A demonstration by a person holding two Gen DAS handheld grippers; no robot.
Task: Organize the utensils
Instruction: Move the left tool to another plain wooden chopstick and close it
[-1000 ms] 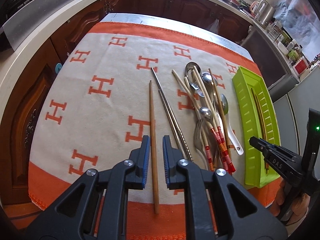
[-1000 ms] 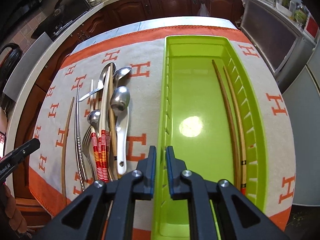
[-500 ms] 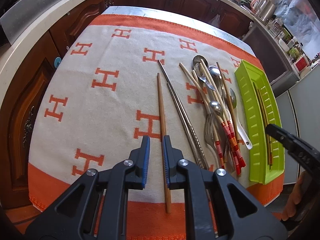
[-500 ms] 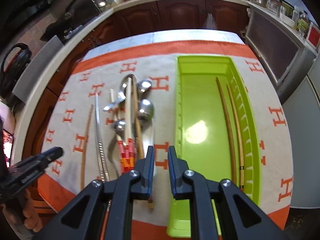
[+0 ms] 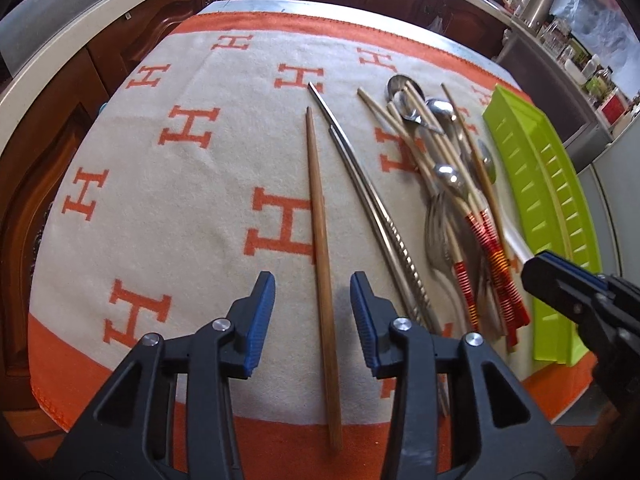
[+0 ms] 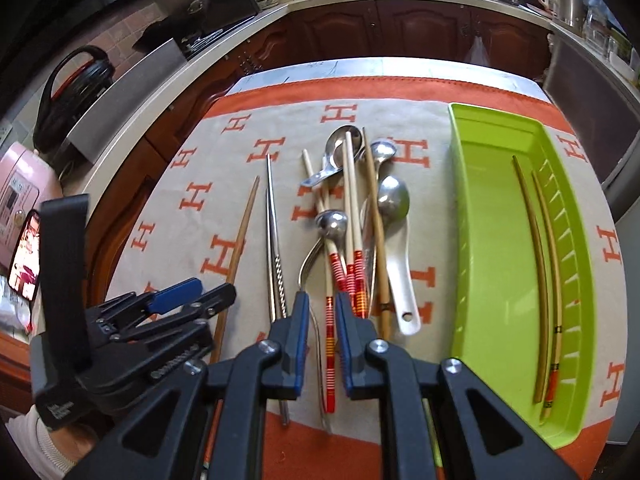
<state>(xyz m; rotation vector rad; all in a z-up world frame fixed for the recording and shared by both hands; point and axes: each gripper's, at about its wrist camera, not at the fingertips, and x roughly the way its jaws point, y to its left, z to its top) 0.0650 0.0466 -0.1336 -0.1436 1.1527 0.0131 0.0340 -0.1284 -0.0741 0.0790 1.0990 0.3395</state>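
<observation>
Worktop (image 5: 256,6): covered by a cream cloth (image 5: 192,216) with orange H marks and an orange border.
Left hand-held gripper (image 5: 312,292): jaws have just been opening and now stand apart, one on each side of the wooden chopstick (image 5: 320,216); the blue pads (image 5: 262,312) do not press on it. Nothing is held.
Wooden chopstick: lies alone on the cloth, lengthwise away from the camera, left of the metal chopsticks (image 5: 368,208).
Metal chopsticks: two, side by side, between the wooden chopstick and the pile (image 5: 452,184).
Pile: spoons, a fork and light chopsticks with red-banded ends, heaped and crossing one another, just left of the tray (image 6: 488,240).
Right hand-held gripper (image 6: 322,316): jaws only narrowly apart, above the near end of the pile. One red-banded chopstick (image 6: 330,344) shows in the gap; whether the pads touch it cannot be told. In the left wrist view it is blurred at the right edge.
Tray: green, long, at the right side of the cloth. Two thin chopsticks (image 6: 540,272) lie along its right wall; the rest of its floor is bare.
White spoon (image 6: 402,280): at the right edge of the pile, handle toward the camera, apart from the tray.
</observation>
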